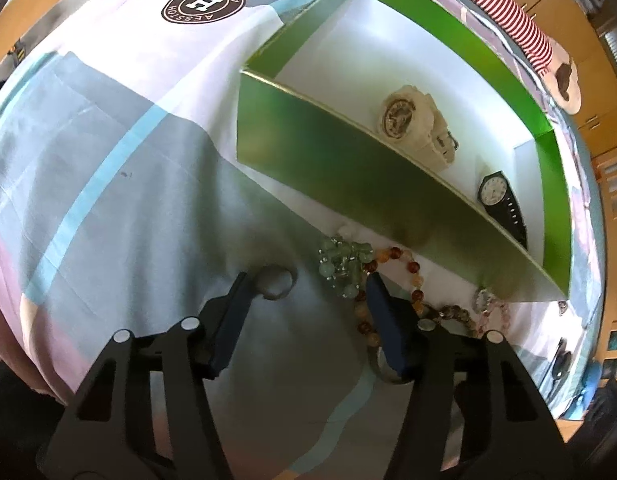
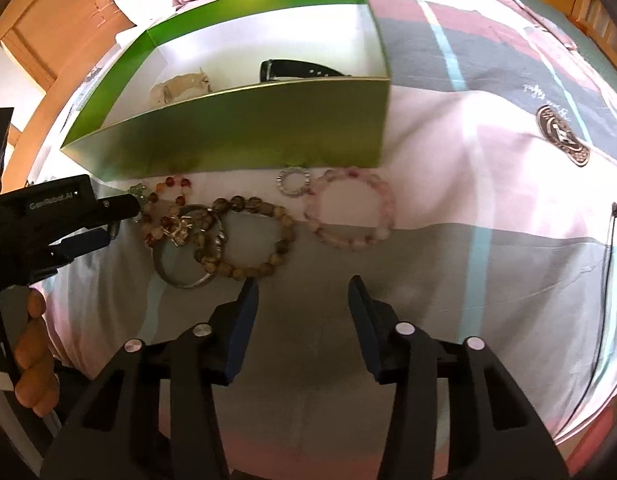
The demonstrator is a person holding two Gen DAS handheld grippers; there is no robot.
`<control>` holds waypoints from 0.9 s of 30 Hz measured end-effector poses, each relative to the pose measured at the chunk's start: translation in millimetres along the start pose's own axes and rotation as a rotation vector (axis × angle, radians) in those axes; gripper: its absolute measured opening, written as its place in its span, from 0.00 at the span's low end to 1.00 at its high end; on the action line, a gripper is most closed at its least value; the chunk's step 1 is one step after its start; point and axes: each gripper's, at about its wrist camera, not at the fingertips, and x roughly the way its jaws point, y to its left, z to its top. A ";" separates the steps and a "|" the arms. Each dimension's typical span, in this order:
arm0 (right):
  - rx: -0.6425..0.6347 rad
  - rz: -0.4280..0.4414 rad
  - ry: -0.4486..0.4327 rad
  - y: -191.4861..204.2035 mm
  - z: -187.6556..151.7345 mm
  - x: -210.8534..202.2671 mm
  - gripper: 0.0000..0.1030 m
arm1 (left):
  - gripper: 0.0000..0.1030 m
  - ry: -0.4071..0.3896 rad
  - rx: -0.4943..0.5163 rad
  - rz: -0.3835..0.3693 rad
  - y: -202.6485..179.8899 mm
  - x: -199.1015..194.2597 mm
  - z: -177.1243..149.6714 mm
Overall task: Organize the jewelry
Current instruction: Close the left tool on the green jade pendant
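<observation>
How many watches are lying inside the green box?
2. A cream watch lies toward the middle of the green box; a black watch lies nearer the box's right end in the left wrist view. The near wall could hide more.

Box (image 2: 244, 128): green walls, white floor; holds a cream watch (image 1: 412, 120) and a black watch (image 1: 498, 196). Bracelets: pale green beads (image 1: 342, 264), amber-orange beads (image 2: 164, 208), brown beads (image 2: 260, 240), pink beads (image 2: 348, 212). Bedspread (image 1: 108, 180): grey, pink and white blocks with light-blue stripes.
</observation>
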 end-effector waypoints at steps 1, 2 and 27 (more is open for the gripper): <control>0.002 0.002 0.001 2.3 1.5 1.9 0.36 | 0.55 -0.002 -0.006 -0.026 0.4 -1.6 0.1; 0.005 0.005 0.002 3.9 3.4 3.8 0.34 | 0.54 -0.007 -0.013 -0.057 1.2 -3.7 0.6; 0.100 -0.106 -0.051 -43.5 17.3 -0.2 0.28 | 0.20 -0.066 0.090 0.120 -20.2 9.4 21.3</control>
